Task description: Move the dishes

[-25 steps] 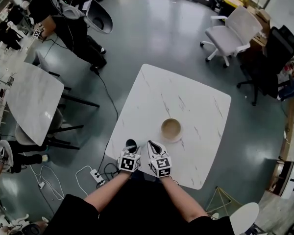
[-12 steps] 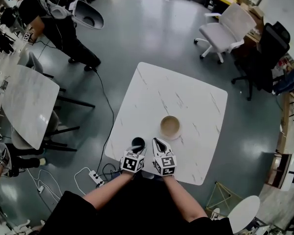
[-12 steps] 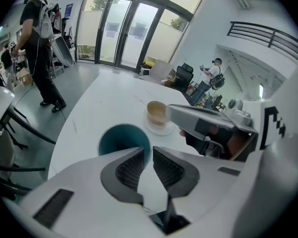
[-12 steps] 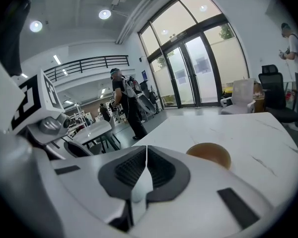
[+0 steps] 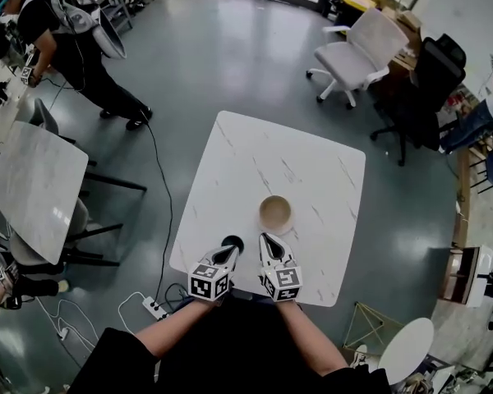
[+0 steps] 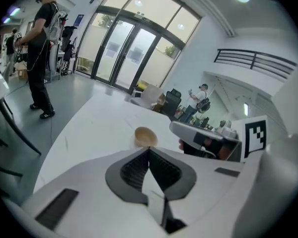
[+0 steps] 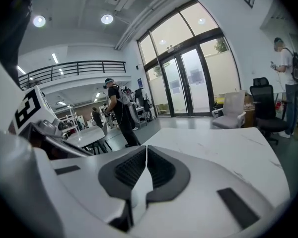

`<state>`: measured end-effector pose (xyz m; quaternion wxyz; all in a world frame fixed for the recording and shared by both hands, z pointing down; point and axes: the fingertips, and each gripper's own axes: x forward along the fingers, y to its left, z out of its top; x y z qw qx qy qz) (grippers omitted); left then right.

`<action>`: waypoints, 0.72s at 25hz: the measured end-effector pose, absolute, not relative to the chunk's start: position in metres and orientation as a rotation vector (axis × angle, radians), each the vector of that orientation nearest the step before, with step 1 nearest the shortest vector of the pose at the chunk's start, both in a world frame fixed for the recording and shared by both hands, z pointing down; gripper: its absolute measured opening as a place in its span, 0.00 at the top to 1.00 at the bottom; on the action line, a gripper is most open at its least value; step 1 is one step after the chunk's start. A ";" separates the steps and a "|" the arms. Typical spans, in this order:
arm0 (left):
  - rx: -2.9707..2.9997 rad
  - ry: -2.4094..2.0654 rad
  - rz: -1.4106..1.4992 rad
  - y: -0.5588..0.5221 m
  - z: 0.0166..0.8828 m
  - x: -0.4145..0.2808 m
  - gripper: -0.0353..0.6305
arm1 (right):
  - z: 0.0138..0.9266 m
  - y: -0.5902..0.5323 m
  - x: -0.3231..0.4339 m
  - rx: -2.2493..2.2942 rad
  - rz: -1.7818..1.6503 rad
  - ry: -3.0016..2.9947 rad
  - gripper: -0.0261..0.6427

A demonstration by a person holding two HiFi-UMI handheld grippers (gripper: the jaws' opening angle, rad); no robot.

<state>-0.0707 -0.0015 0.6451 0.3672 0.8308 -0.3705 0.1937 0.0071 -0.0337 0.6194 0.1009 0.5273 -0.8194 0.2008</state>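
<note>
The operator's forearms are reaching forward from the bottom of the head view, each one carrying a tool over the near edge of the white marbled surface (image 5: pixel 230 162).

1. The left tool (image 5: pixel 230 251) is sitting on the near side of the bowl (image 5: pixel 274 213) and slightly to its left. In the left gripper view, this tool (image 6: pixel 149 152) is showing its jaws pressed together with nothing between them. The bowl (image 6: pixel 146 137) is appearing just beyond the jaw tips, clear of them.
2. The right tool (image 5: pixel 268 241) is sitting directly on the near side of the bowl, close to it but not touching it. In the right gripper view, this tool (image 7: pixel 145 150) is showing its jaws drawn together to a thin slit and gripping nothing. The two tools are lying side by side, with their marker cubes pointing back toward the operator.
3. The bowl, tan and round with its opening facing up, is standing upright on the surface, nearer the operator's edge than the far edge. Nothing is touching it.

Off the surface:
- A power strip (image 5: pixel 154 308) is lying on the grey floor, near-left of the bowl.
- A second marbled table (image 5: pixel 29 187) is standing well to the left of the bowl.
- A person in dark clothing (image 5: pixel 74 48) is standing far beyond the bowl to the left.
- A white office chair (image 5: pixel 357 52) and a black office chair (image 5: pixel 423 89) are standing beyond the bowl to the right.
- Glass doors (image 6: pixel 124 53) are closing off the room behind all of these.
</note>
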 end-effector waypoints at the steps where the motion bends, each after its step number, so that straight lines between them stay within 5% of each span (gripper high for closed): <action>1: 2.154 -0.937 0.453 -0.005 0.638 -0.069 0.92 | 0.616 -0.031 0.008 1.573 0.589 -2.411 0.93; 18: 2.232 -0.824 0.321 -0.037 0.631 -0.048 0.92 | 0.673 -0.053 0.100 1.752 0.663 -1.990 0.93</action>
